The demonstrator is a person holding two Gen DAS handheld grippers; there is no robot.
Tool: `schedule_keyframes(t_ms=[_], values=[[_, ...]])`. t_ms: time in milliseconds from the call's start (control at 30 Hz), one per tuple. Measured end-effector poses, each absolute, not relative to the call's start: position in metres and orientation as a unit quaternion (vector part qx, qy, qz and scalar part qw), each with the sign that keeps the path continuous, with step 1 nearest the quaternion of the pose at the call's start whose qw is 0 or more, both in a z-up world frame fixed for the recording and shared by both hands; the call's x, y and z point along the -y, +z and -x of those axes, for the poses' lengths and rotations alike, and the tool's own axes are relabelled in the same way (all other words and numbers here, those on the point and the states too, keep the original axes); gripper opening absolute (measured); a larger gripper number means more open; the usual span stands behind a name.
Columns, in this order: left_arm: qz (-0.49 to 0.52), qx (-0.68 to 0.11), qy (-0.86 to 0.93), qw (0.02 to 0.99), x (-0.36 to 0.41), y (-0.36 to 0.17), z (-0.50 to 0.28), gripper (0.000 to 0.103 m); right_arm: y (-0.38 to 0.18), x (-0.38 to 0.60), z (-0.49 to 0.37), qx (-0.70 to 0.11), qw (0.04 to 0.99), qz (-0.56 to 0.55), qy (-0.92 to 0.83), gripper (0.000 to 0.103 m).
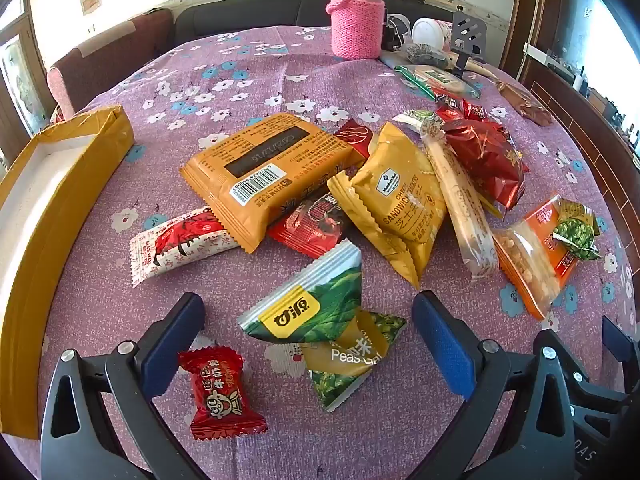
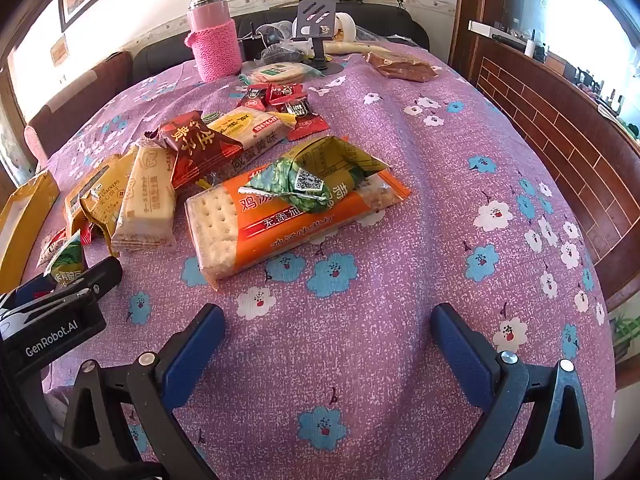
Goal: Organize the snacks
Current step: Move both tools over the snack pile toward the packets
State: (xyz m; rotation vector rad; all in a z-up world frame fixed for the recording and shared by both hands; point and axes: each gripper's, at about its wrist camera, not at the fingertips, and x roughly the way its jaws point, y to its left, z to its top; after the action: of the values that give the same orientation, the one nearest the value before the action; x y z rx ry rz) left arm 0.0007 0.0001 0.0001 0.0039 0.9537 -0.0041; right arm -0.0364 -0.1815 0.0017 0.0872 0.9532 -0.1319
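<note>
1. A purple flowered tablecloth [image 2: 400, 184] covers the table. In the right wrist view it is bare from 12 round to 6 o'clock, with the table edge at 3 o'clock beside a brick-patterned wall [image 2: 552, 128].
2. In the left wrist view a yellow box [image 1: 60, 184] lines the edge at 9 o'clock. A pink bottle [image 1: 357, 20] stands at 12 o'clock, far from the pile.
3. The left gripper [image 1: 308, 344] is spread wide, holding nothing. A green pea packet [image 1: 312, 304] lies between its fingers, touching neither, and a red candy [image 1: 220, 392] sits just beside the left finger, at 8 o'clock.
4. The big orange packet [image 1: 260, 172] lies at 11 o'clock of that gripper, its long axis running from 7 to 1 o'clock.
5. The right gripper [image 2: 328, 344] is also spread wide over bare cloth. The orange cracker pack [image 2: 288, 216] lies near at 11 o'clock, long axis from 8 to 2 o'clock, with a crumpled green packet [image 2: 308, 184] on top.
</note>
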Motion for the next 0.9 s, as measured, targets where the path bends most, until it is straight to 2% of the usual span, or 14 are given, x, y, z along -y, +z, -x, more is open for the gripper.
schedule_keyframes(t_ms=[900], values=[[-0.008, -0.461, -0.012, 0.887, 0.001, -0.001, 0.001, 0.103, 0.002, 0.181, 0.033, -0.459, 0.885, -0.04, -0.064, 0.103]])
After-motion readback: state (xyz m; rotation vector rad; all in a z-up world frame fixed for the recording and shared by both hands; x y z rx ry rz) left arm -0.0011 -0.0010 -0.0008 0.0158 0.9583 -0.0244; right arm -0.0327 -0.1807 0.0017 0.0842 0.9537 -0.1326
